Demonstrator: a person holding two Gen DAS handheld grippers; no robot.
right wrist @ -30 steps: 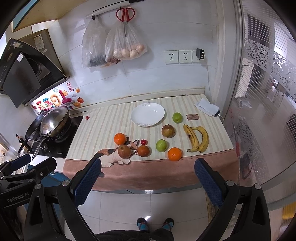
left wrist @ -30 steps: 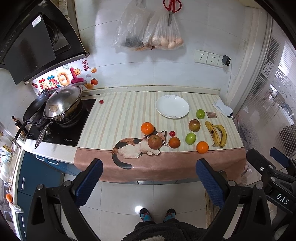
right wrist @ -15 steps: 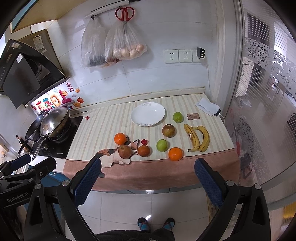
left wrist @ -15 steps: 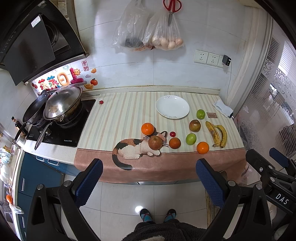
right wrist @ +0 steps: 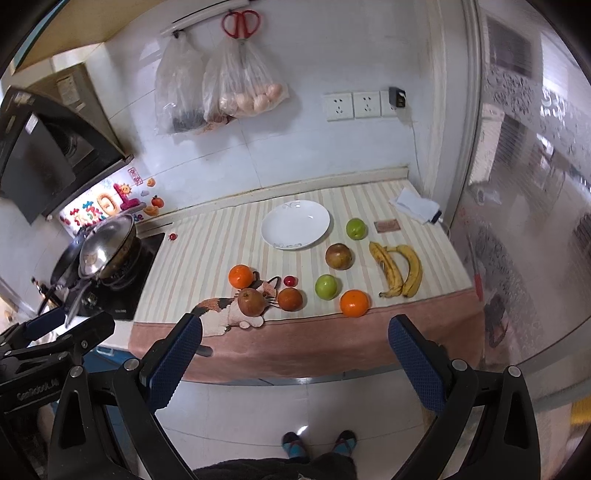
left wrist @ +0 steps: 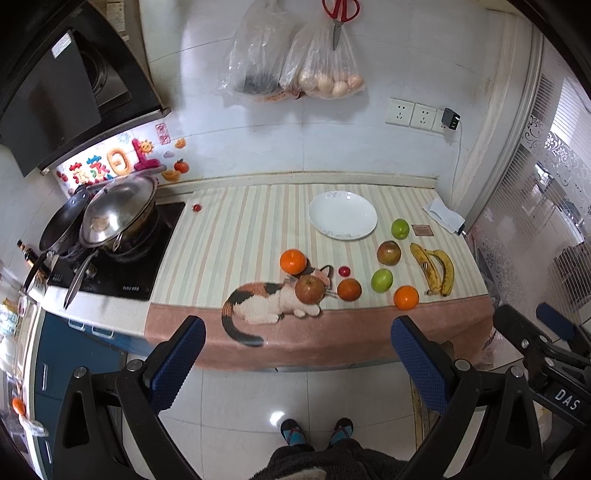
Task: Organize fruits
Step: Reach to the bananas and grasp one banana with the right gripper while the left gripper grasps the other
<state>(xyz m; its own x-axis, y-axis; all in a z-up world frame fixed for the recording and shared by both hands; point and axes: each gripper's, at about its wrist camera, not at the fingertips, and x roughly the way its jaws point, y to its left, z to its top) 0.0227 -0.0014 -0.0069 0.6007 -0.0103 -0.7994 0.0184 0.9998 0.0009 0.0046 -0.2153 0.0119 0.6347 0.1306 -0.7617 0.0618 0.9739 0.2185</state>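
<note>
holding both grippers, left gripper point(left wrist: 295, 354) and right gripper point(right wrist: 293, 350), spread and empty, off the counter, surveying scattered fruit beside the white plate point(right wrist: 295, 224).

This is a home kitchen. At the left a black range hood point(left wrist: 55, 85) hangs over a cooktop point(left wrist: 122, 266) that carries a lidded steel wok point(left wrist: 118, 210) and a dark pan beside it. The white tiled wall point(left wrist: 258, 140) at the far side holds colourful stickers point(left wrist: 110, 162), a row of power sockets point(left wrist: 413, 112), two plastic bags point(left wrist: 291, 66) on hooks, one filled with eggs, and red scissors point(left wrist: 340, 14). A striped cloth with a cat picture point(left wrist: 251, 236) covers the counter, where a white plate point(left wrist: 342, 220) sits among loose fruit. Blue cabinet fronts point(left wrist: 62, 354) stand below, over a glossy tiled floor point(left wrist: 288, 402).
</note>
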